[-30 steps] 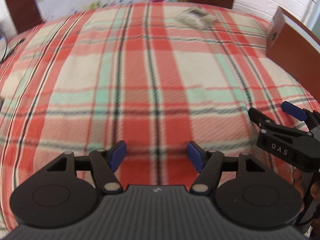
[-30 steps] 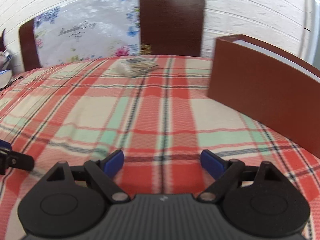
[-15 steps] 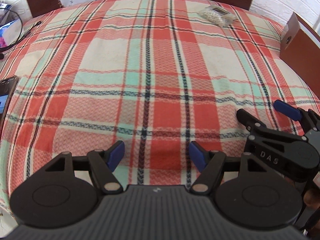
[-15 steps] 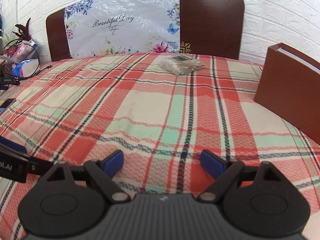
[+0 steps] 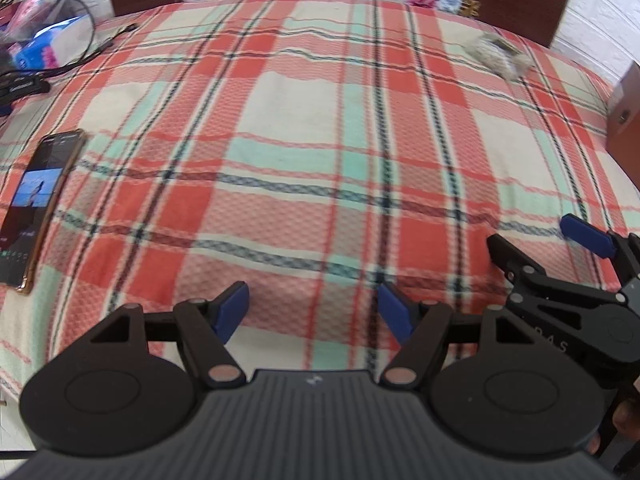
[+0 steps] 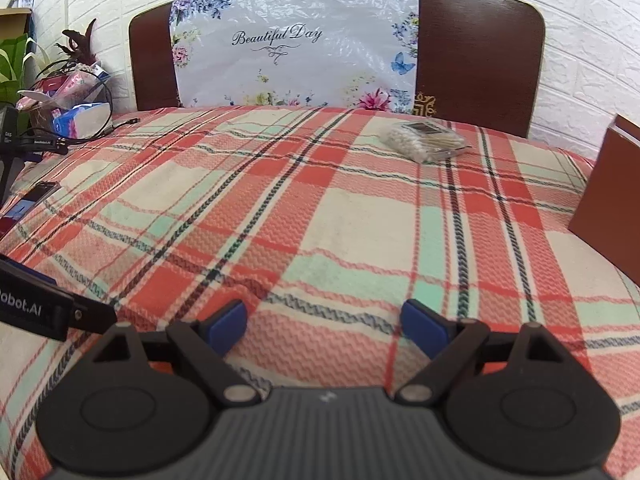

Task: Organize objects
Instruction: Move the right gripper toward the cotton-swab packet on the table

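Both grippers wide apart, holding nothing: left gripper (image 5: 314,312), right gripper (image 6: 324,326) low over red-green plaid tablecloth (image 6: 320,208).

Clear packet of cotton swabs (image 6: 424,141) at cloth's far right, well apart from brown box (image 6: 608,200).

Risks, judged:
- thin slippery packet may slide or squirt out under pinch
- black smartphone (image 5: 34,204) at cloth's left edge, could be knocked off

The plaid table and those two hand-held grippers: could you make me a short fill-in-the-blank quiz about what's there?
1. Both the left hand-held gripper and the right hand-held gripper hold ____.
2. The pack of cotton swabs lies on the ____ tablecloth.
3. The phone lies with its screen facing ____.
4. The brown box stands at the table's ____ edge.

Missing words: nothing; plaid; up; right
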{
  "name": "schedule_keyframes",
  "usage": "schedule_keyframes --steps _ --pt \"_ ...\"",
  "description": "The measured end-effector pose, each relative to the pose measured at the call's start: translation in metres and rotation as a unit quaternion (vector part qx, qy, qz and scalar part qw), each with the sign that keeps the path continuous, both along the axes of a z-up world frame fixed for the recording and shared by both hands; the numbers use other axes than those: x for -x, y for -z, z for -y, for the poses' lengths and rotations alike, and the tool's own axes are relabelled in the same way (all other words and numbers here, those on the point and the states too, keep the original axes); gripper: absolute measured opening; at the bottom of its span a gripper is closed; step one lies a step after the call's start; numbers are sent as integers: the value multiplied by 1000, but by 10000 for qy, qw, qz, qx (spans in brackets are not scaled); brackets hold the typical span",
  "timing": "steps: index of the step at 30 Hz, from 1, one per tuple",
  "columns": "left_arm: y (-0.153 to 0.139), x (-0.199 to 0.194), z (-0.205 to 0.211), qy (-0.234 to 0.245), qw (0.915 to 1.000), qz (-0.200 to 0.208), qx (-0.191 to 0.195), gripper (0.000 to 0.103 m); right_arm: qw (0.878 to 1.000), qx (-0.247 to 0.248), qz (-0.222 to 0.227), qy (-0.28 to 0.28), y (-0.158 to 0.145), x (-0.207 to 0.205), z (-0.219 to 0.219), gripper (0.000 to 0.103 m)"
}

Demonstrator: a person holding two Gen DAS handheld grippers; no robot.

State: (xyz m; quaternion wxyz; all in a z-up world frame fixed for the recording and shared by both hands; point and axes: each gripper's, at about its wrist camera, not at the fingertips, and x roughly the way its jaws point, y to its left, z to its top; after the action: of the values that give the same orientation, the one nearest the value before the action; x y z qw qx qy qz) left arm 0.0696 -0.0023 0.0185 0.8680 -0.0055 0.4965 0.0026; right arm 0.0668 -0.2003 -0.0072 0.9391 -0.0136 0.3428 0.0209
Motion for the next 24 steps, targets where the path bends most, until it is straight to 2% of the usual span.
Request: schedule_keyframes --steps 13,19,24 --pt "2 -12 -22 -219 9997 98 33 77 9998 17 13 -192 1 -21 -18 90" --pt "6 -47 -32 -359 9979 532 85 79 9994 216 169 -203 2 -58 -17 91" --pt "17 -70 -31 -524 9932 1038 49 90 9982 331 414 271 2 -111 4 87"
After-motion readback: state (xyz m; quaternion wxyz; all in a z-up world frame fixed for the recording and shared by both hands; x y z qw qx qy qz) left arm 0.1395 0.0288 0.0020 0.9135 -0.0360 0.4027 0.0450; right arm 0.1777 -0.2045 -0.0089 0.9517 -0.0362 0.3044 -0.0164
